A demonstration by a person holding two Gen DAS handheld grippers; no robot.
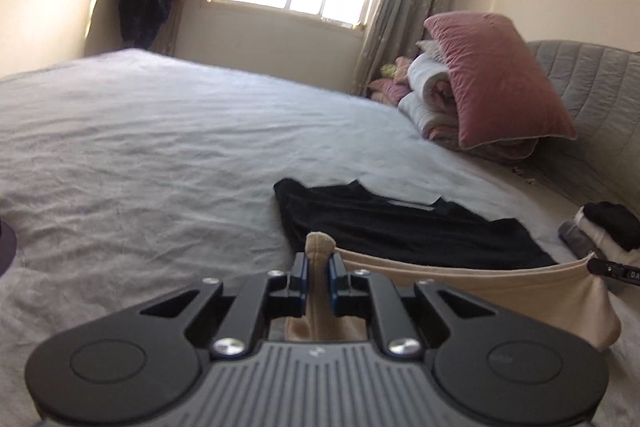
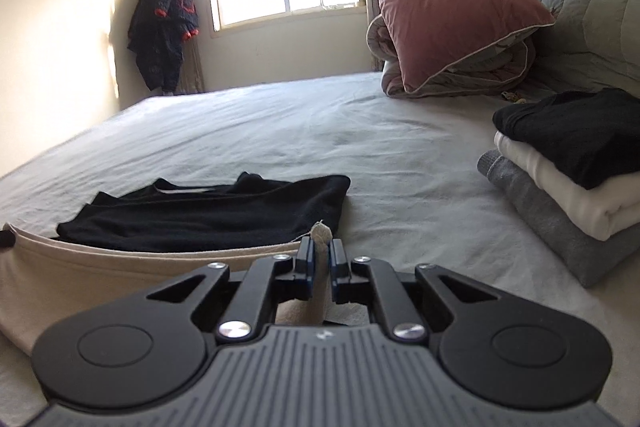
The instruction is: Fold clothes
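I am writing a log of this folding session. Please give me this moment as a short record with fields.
surface: bed sheet
held item: beige garment, stretched between both grippers
left gripper: jaws shut on one corner
right gripper: jaws shut on the other corner
lying flat: black garment, just beyond the beige one
folded stack: black on white on grey
background: pink pillow

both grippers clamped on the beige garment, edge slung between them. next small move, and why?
Probably carry both corners forward and lay the edge down. The left gripper and right gripper each pinch the beige garment, its edge sagging above the bed before the black shirt.
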